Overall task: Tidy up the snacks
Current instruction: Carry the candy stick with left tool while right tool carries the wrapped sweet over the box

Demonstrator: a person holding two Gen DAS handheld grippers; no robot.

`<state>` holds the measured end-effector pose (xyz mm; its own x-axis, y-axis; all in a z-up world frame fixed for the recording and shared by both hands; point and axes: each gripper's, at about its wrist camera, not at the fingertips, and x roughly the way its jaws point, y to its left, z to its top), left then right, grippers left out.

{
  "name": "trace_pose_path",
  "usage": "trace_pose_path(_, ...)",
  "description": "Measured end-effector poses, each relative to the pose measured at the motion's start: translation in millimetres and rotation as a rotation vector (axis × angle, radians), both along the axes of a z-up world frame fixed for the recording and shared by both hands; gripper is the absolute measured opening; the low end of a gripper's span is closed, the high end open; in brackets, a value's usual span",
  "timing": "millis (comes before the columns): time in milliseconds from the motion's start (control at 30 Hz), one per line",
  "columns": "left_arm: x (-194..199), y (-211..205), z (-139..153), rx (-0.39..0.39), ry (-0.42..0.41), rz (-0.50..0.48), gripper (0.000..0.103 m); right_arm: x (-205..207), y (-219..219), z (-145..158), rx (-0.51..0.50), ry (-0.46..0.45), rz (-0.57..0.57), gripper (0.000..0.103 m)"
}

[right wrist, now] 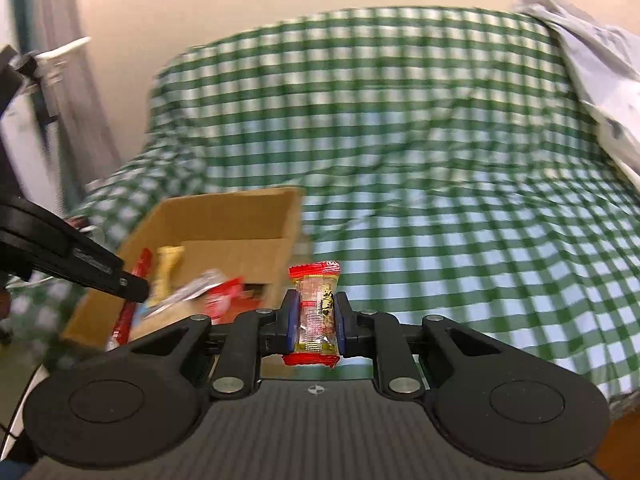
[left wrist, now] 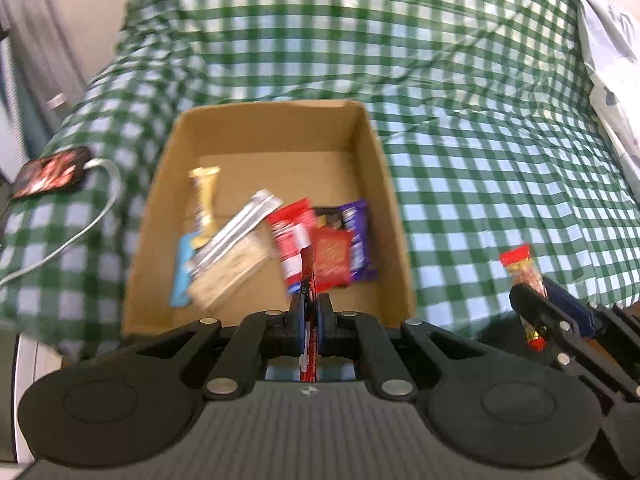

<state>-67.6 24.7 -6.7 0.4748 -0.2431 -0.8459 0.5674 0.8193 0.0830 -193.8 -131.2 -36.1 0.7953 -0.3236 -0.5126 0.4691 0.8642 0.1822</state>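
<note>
Box: open cardboard box (left wrist: 376, 168) on a bed with a green checked cover (left wrist: 480, 160).
Contents: several packets already inside, among them a gold bar (left wrist: 205, 208), a silver packet (left wrist: 236, 232), a red packet (left wrist: 292, 236) and a purple packet (left wrist: 358, 240).
Left hand-held gripper (left wrist: 311, 304): clamped on a thin red packet (left wrist: 307, 276), held edge-on above the box's near side.
Right hand-held gripper (right wrist: 317, 316): clamped on a clear nut packet with red ends (right wrist: 317, 312), over the cover just right of the box.
Loose snacks on the cover: none visible.
Progress: judged nearly done; the two held packets remain to be dropped in.
Other: a phone (left wrist: 50, 172) with a white cable (left wrist: 88, 224) lies left of the box.
</note>
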Motion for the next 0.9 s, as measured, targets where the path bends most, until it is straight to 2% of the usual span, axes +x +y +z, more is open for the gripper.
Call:
trace_pose_path(200, -18.1, 73.4, 6.9, -0.025, -0.020, 0.066, 0.006, 2.2, 49.6, 7.4, -0.049, 0.015, 0.094, 0.019)
trace_pose_path(367, -32.2, 112.1, 7.6, -0.047, -0.025, 0.094, 0.006, -1.2, 77.7, 14.7, -0.103, 0.023, 0.129, 0.019)
trace_pose_path(633, -46.8, 131.2, 11.3, -0.097, -0.032, 0.121, 0.006, -13.4, 113.6, 28.4, -0.187, 0.009, 0.159, 0.019)
trace_pose_path(900, -50.3, 131.9, 13.3, -0.105, -0.036, 0.115, 0.006, -17.1, 118.3, 29.9, -0.197, 0.011, 0.161, 0.019)
